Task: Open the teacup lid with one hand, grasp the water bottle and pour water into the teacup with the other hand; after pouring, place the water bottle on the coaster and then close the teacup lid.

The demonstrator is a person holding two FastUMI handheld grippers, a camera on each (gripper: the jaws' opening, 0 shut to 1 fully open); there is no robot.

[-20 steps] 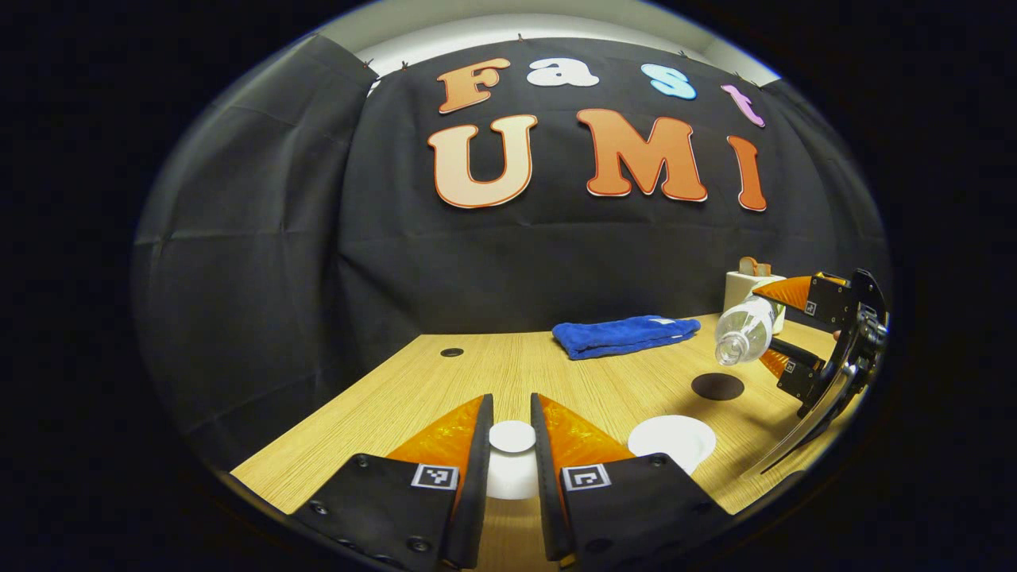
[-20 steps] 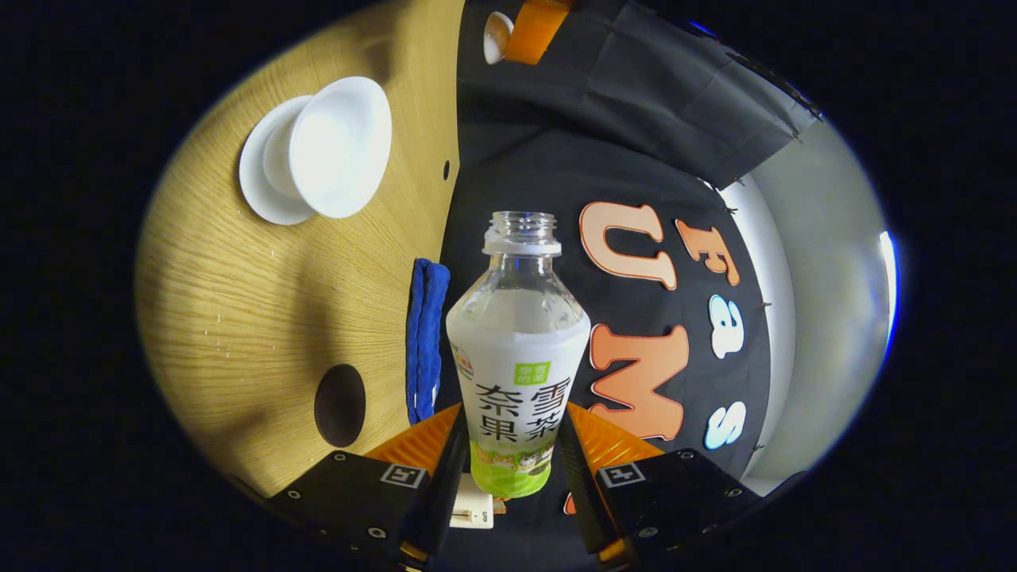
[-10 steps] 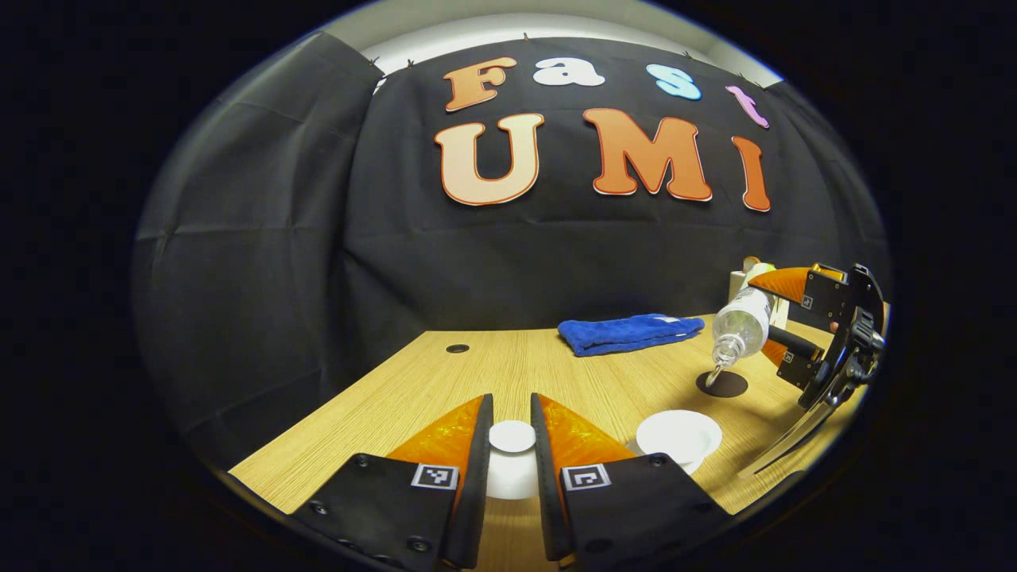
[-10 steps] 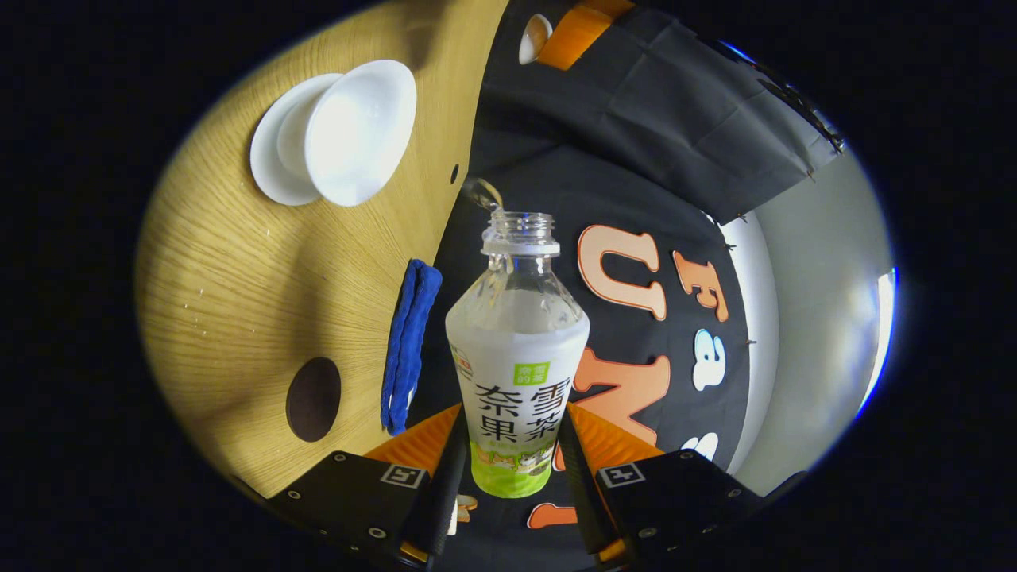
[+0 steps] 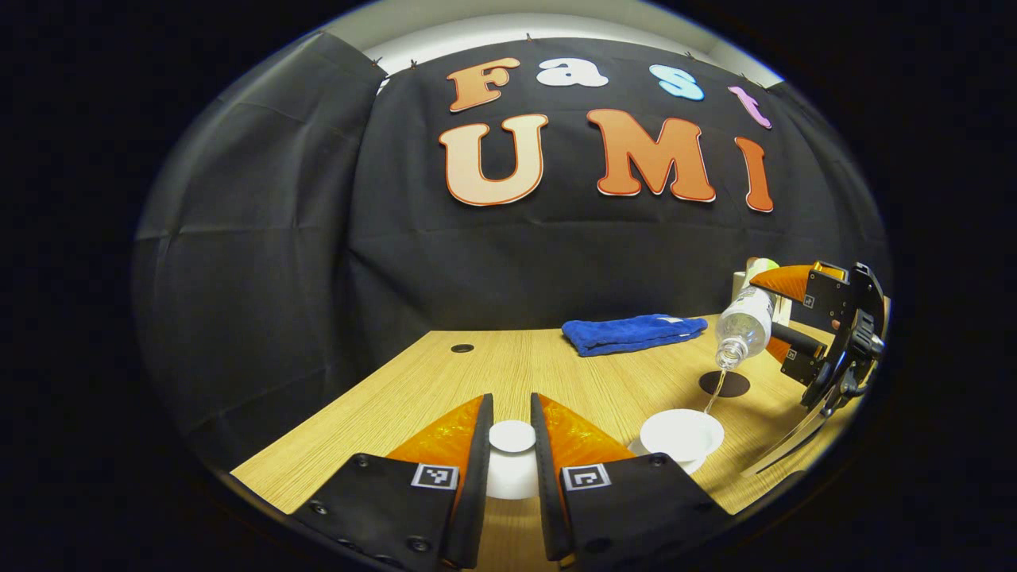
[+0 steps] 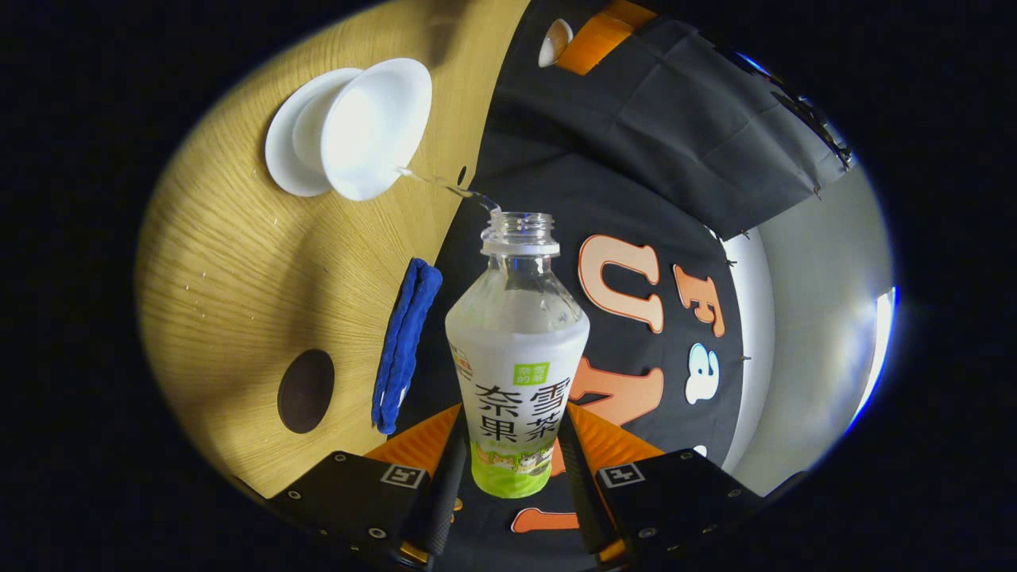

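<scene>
1. White and round, the teacup lid (image 5: 512, 436) sits pinched between the two fingers of the left gripper (image 5: 512, 445); its knob shows in the narrow gap, and the wider body of the lid lies lower between them.
2. Ahead of those jaws and off to their right stands the open teacup (image 5: 682, 433) on its saucer, resting on the wooden table (image 5: 413, 389).
3. Farther right, the right gripper (image 5: 775, 318) holds the water bottle (image 5: 742, 324) tilted, mouth down toward the cup.
4. A thin stream of water (image 5: 713, 393) runs from the bottle mouth to the near edge of the teacup.
5. In the right gripper view, the right gripper (image 6: 508, 445) has both fingers pressed on the labelled lower part of the water bottle (image 6: 516, 357), which points straight out from the jaws.
6. From the uncapped mouth, the water (image 6: 445, 187) arcs up and left of the jaws to the rim of the teacup (image 6: 373, 127).
7. The dark round coaster (image 6: 306, 391) lies bare on the table, left of the right jaws, well apart from the cup.
8. Between coaster and bottle lies a folded blue cloth (image 6: 404, 345).
</scene>
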